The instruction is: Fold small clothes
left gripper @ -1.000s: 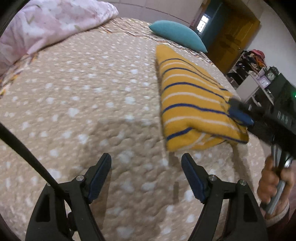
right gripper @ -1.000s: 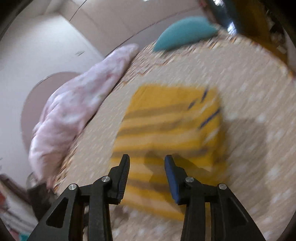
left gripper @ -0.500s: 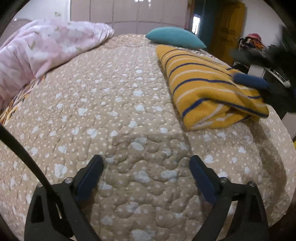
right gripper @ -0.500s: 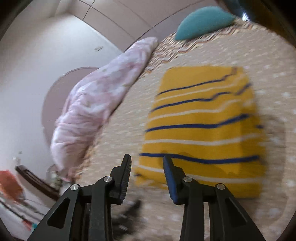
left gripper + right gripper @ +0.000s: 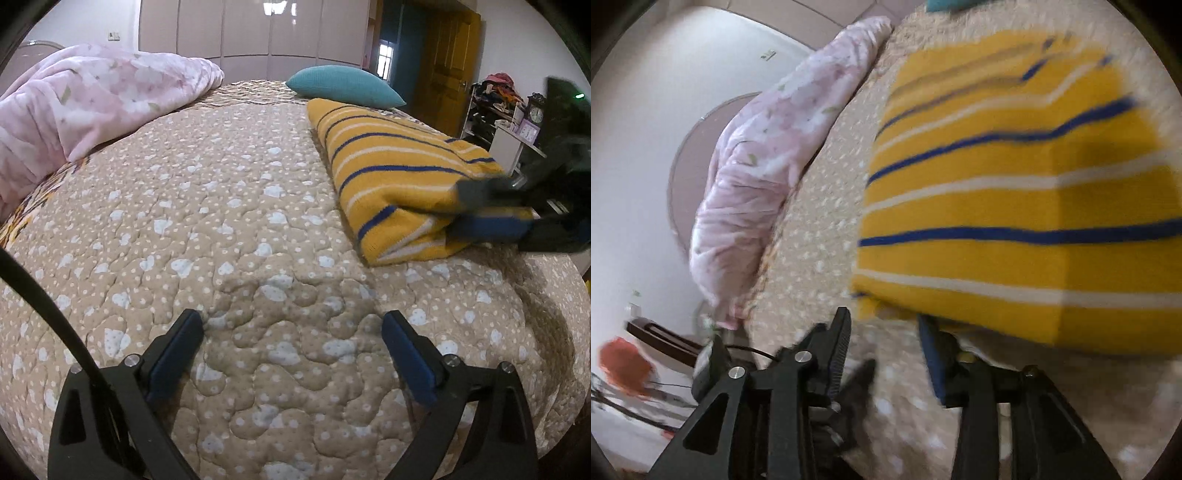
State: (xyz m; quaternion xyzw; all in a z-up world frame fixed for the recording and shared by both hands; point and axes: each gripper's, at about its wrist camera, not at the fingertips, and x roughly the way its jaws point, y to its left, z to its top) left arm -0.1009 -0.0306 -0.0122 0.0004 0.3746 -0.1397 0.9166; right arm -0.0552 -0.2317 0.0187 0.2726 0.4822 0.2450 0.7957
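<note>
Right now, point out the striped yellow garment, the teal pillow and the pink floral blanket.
striped yellow garment (image 5: 391,162), left wrist view, on its folded top face.
teal pillow (image 5: 341,85), left wrist view, on the middle of its side.
pink floral blanket (image 5: 92,99), left wrist view, on its bunched upper folds.

Right claw: blurred dark shape at the sweater's near corner in the left wrist view; its body runs off the right edge, so any grip is unreadable.
Striped sweater: motion-smeared in the right wrist view, right side cut by the lens rim.
Teal pillow: only a sliver at the top edge.
Shelf clutter: too small to identify.
Red object: blurred, unidentifiable.
</note>
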